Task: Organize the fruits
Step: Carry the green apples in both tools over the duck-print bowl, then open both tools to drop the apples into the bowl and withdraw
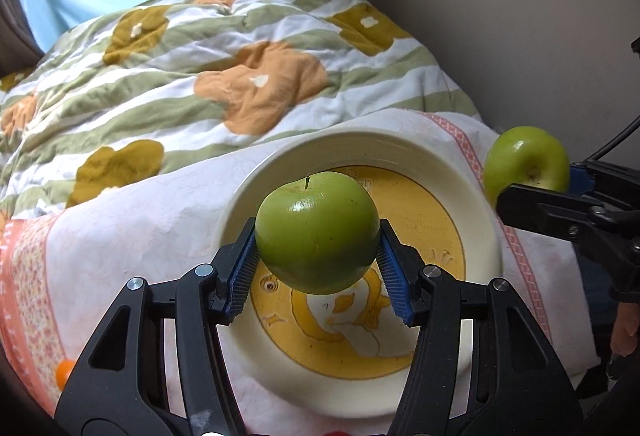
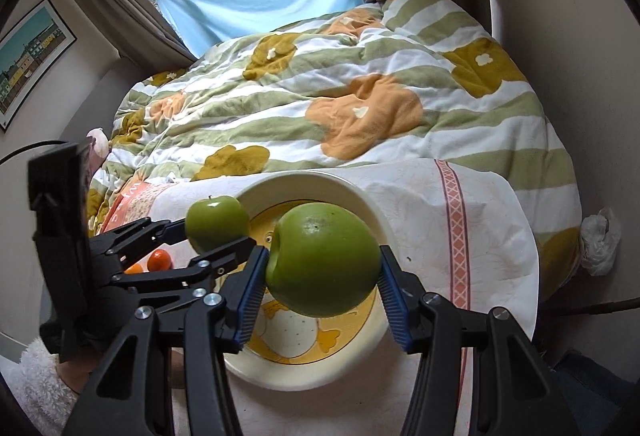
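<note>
My left gripper (image 1: 318, 256) is shut on a green apple (image 1: 317, 232), held upright above a cream plate with a yellow picture (image 1: 476, 196). My right gripper (image 2: 324, 276) is shut on a second green apple (image 2: 324, 258), tilted on its side, above the same plate (image 2: 372, 208). The right gripper and its apple (image 1: 526, 162) show at the right edge of the left wrist view, beside the plate. The left gripper and its apple (image 2: 216, 222) show at the plate's left rim in the right wrist view.
The plate lies on a white cloth with pink borders (image 2: 452, 220) over a bed with a floral striped duvet (image 2: 360, 84). Small orange fruits (image 2: 159, 260) lie on the cloth left of the plate; one shows in the left wrist view (image 1: 64, 372). A wall is close on the right.
</note>
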Motion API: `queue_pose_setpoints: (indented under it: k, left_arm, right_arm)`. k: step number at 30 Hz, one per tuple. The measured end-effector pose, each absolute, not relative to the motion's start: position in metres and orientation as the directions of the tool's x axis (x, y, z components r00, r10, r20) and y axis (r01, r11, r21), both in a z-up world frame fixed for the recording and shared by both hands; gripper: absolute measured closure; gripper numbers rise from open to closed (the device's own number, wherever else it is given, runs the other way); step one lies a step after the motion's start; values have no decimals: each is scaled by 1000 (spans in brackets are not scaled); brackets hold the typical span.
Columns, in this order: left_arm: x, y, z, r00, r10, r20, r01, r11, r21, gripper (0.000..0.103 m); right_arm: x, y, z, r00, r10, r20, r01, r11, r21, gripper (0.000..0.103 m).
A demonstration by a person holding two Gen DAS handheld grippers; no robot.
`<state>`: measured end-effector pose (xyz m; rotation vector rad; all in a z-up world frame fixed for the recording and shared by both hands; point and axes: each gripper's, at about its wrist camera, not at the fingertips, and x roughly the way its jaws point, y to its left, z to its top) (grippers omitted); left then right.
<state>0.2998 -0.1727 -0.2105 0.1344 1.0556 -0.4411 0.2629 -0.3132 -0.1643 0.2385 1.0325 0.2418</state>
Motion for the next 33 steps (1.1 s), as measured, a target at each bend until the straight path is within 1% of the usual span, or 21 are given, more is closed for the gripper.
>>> queue_pose_setpoints:
  k: [10, 12, 13, 14, 15, 17, 21, 33]
  left_arm:
    - [309, -197, -231, 391, -228, -892, 471, 882, -19, 43]
    - [308, -198, -233, 397, -212, -893, 471, 882, 0, 42]
    - [307, -197, -231, 403, -214, -890, 473, 881, 2, 39]
    - [306, -197, -229, 412, -213, -886, 473, 881, 8, 21]
    - [305, -196, -225, 428, -206, -880, 468, 883, 21, 0]
    - [300, -191, -216, 461, -212, -862, 461, 887, 28, 0]
    - [294, -178, -204, 455, -217, -864, 447, 894, 11, 0]
    - [274, -139, -188, 464, -177, -868, 344, 939, -8, 0]
  right_arm:
    - [271, -329, -178, 483, 307, -820, -47, 944, 326, 53]
    - [271, -329, -179, 482, 308, -820, -47, 944, 327, 53]
    - [271, -330, -179, 481, 308, -821, -47, 944, 327, 53]
    - [272, -330, -179, 482, 308, -820, -47, 944, 327, 53]
    - [272, -330, -179, 482, 308, -820, -47, 944, 327, 53]
    - [272, -329, -179, 483, 309, -819, -47, 944, 327, 53]
    - [272, -327, -178, 488, 311, -816, -63, 945, 322, 53]
    - [288, -293, -180, 459, 317, -830, -211, 946, 244, 53]
